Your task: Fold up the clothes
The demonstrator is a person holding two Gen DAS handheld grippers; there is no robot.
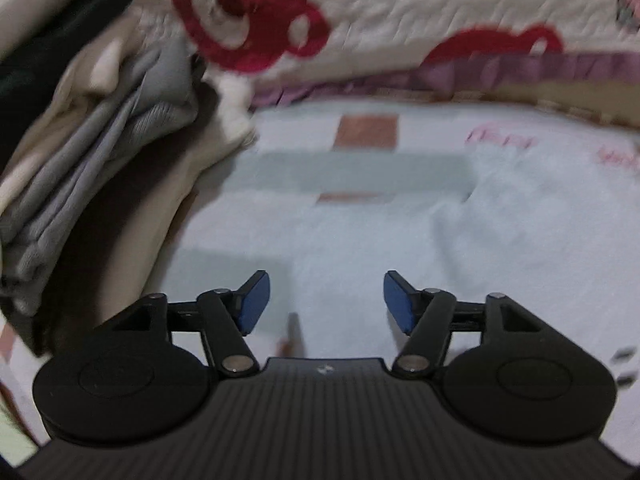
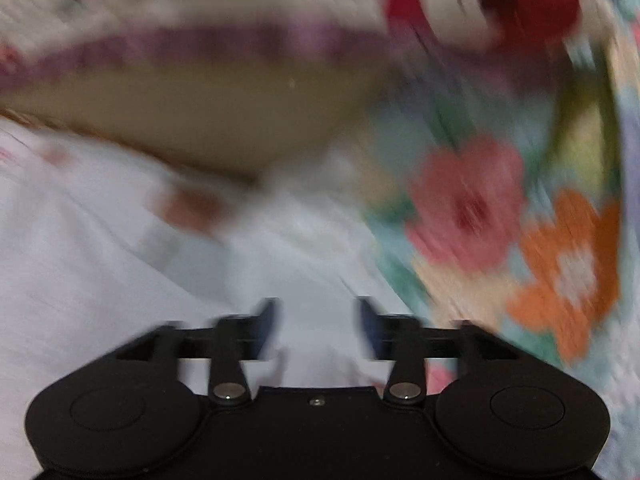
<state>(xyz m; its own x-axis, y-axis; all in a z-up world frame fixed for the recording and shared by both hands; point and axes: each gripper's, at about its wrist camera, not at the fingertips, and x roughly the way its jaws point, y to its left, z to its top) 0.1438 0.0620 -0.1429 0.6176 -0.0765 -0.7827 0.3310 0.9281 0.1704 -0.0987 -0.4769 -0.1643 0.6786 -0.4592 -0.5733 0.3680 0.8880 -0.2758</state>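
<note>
A stack of folded clothes (image 1: pixel 100 152), grey, cream, brown and black, stands at the left of the left wrist view on a pale bed sheet (image 1: pixel 400 220). My left gripper (image 1: pixel 326 300) is open and empty, low over the sheet, to the right of the stack. My right gripper (image 2: pixel 318 328) is open and empty over the same pale sheet (image 2: pixel 120 260). A floral cloth (image 2: pixel 500 220) with pink and orange flowers lies to the right of it. The right wrist view is heavily blurred.
A cream quilt with red bear prints (image 1: pixel 248 20) and a purple trim (image 1: pixel 500 68) rises behind the sheet. It also shows in the right wrist view (image 2: pixel 480 0). A tan surface (image 2: pixel 200 120) lies below the trim.
</note>
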